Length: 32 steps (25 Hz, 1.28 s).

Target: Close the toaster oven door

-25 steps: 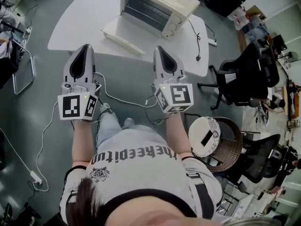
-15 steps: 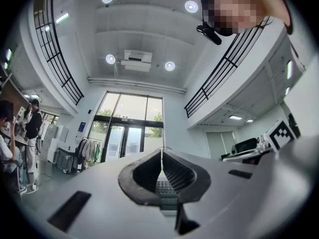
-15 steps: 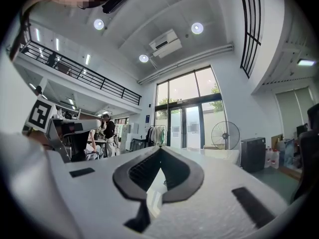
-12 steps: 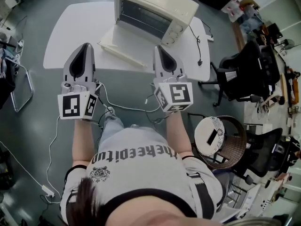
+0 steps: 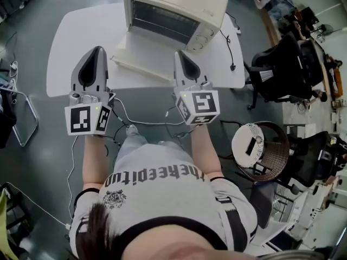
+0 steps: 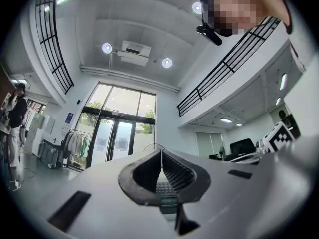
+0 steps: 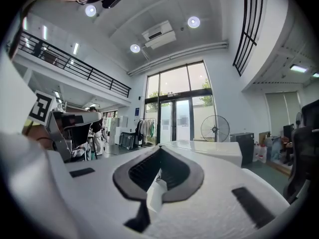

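Note:
A cream toaster oven (image 5: pixel 179 7) stands at the back of a white table (image 5: pixel 68 58). Its door (image 5: pixel 145 49) hangs open, lying flat toward me. In the head view, my left gripper (image 5: pixel 97 49) is over the table's near part, left of the door, shut with nothing in it. My right gripper (image 5: pixel 178 53) is by the door's right front corner, also shut and empty; I cannot tell whether it touches the door. In the left gripper view the left gripper (image 6: pixel 161 151) points up into the hall, pads together. The right gripper (image 7: pixel 159 147) likewise shows closed pads.
The oven's black power cord (image 5: pixel 230 45) trails over the table's right end. A black office chair (image 5: pixel 282 72) stands to the right, and a wicker basket (image 5: pixel 268 158) with a white lid lies nearer me. Cables (image 5: pixel 146 122) run along the floor by my legs.
I have stepped toward the table: the oven and table have come nearer, and both gripper tips now reach over the table's near edge. Both grippers have stayed shut.

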Motion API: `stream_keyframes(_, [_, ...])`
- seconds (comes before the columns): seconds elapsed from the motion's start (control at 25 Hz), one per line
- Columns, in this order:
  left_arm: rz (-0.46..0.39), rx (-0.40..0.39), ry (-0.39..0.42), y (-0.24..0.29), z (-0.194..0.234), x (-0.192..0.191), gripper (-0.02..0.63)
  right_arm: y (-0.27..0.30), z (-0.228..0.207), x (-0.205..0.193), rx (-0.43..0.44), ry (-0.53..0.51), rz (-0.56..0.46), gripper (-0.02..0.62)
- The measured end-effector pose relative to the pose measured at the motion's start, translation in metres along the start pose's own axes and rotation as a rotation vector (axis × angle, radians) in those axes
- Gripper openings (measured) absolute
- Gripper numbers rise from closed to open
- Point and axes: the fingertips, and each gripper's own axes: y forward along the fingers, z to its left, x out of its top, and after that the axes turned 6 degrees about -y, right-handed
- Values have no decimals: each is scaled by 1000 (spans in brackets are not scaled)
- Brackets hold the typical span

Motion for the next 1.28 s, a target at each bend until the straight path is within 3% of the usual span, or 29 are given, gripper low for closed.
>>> stream_keyframes(0.6, [98, -191, -65, 55, 15, -56, 12, 16, -1, -94, -146, 106, 218, 5])
stream_keyframes(0.88, [149, -243, -93, 64, 15, -84, 12, 2, 4, -158, -200, 205, 338, 5])
stream_keyframes(1.28, [190, -287, -104, 66, 4, -108, 12, -23, 23, -249, -212, 301, 511, 6])
